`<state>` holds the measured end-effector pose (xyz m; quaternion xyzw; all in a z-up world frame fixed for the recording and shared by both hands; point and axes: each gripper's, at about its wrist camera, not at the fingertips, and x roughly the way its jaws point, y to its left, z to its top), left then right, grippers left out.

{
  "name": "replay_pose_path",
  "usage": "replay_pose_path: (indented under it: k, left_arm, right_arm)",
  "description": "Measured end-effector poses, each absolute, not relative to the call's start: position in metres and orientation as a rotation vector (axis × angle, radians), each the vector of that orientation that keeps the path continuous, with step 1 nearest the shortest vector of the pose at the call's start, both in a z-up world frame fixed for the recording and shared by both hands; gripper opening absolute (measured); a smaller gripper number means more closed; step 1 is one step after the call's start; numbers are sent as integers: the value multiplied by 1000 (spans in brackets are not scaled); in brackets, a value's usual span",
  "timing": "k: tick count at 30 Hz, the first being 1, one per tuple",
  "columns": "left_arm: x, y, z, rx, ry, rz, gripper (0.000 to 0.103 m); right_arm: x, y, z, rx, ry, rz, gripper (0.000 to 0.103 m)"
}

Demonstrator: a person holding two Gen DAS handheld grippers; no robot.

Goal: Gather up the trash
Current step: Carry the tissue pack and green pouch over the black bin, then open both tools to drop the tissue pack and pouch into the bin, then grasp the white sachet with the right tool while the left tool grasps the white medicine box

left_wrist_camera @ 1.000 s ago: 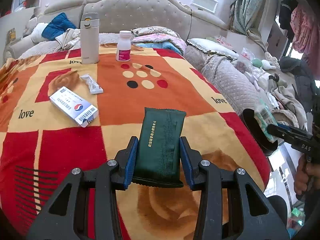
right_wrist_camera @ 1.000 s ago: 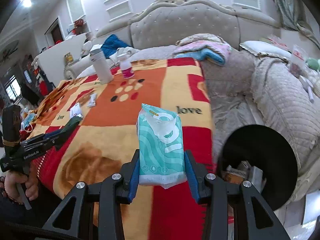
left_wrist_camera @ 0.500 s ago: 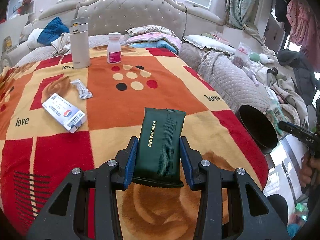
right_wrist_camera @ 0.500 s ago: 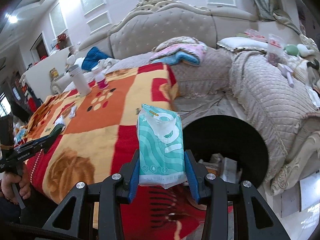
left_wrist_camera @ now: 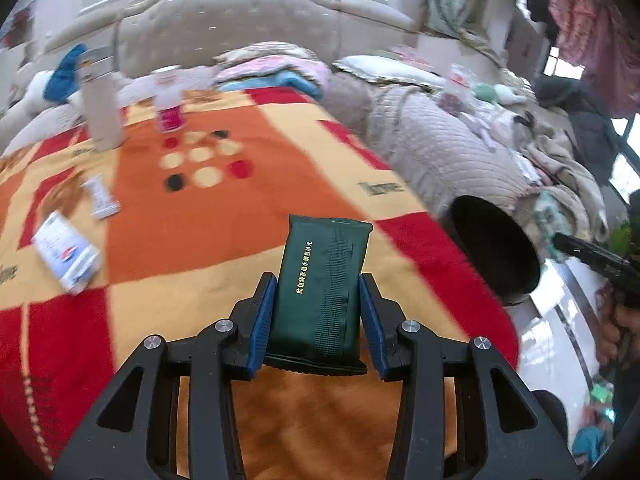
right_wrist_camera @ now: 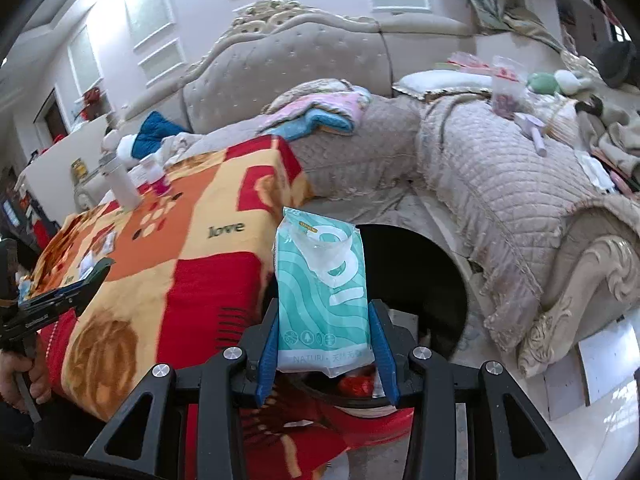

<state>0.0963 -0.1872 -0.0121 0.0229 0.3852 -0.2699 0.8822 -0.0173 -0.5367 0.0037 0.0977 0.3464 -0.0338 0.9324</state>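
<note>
My left gripper (left_wrist_camera: 318,304) is shut on a dark green packet (left_wrist_camera: 322,284) and holds it above the red and orange blanket (left_wrist_camera: 224,216). My right gripper (right_wrist_camera: 325,340) is shut on a teal and white tissue pack (right_wrist_camera: 322,292) and holds it over the open black trash bin (right_wrist_camera: 420,280), which holds some trash. The bin (left_wrist_camera: 496,252) also shows right of the blanket in the left wrist view. The right gripper's tip (left_wrist_camera: 584,252) shows beyond the bin there. The left gripper (right_wrist_camera: 68,296) shows at the left in the right wrist view.
On the blanket lie a white box (left_wrist_camera: 64,252) and a small white sachet (left_wrist_camera: 100,196). A white flask (left_wrist_camera: 100,112) and a pink-labelled bottle (left_wrist_camera: 170,100) stand at the far end. A quilted beige sofa (right_wrist_camera: 500,184) with clutter runs along the right. The floor (right_wrist_camera: 600,392) lies beyond the bin.
My right gripper has swung right with the tissue pack, from over the blanket to over the bin. My left gripper has turned right towards the bin, still holding the green packet.
</note>
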Motion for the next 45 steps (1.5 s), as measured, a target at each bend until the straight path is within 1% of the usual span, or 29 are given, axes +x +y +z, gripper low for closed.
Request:
replay_pose_path:
  k: [7,12,20,21,22,24,25,28,32,38,41,43,45]
  left_arm:
    - [102,-275,-1,140,788,-741,39]
    - [115,-344,-10,184,821,-813,39]
    - [132,-406,-30,199,891,-869,39]
    - [133,-413,-34,207,909,-875,39]
    - [134,-419,-38,219,925,-883,40]
    - [133,-426,-43,246,936,-867,40]
    - [134,-425,-43,245,936,-861,41]
    - [136,-411,-39,208,934,-851,47]
    - [137,-382,-32,159,927,-817,48]
    - [131,-305,-18,85,903,-722,48]
    - [126,-252,-9,43,880,-656,48]
    - [123,-212,-3,27,857,-591,49]
    - [123,-165,1,13,831,-518,58]
  right_arm:
    - [-6,-558,-12,222,747,-122,40]
    - [6,-570,-21,243,763,-154,40]
    - [18,-584,-32,262,791,-175,40]
    - [20,-585,-34,260,794,-179,43]
    - [22,-585,-34,260,796,-180,48]
    - [25,-586,-36,260,801,-184,50]
    - [25,-587,-36,261,801,-185,50]
    - [22,-587,-34,263,789,-187,50]
    - [20,-585,-30,274,783,-196,50]
    - [22,-554,-15,307,744,-163,51]
    - [33,-509,-10,300,732,-98,54]
    - [45,-472,-11,281,736,-49,64]
    - [58,-437,-16,254,751,-6,64]
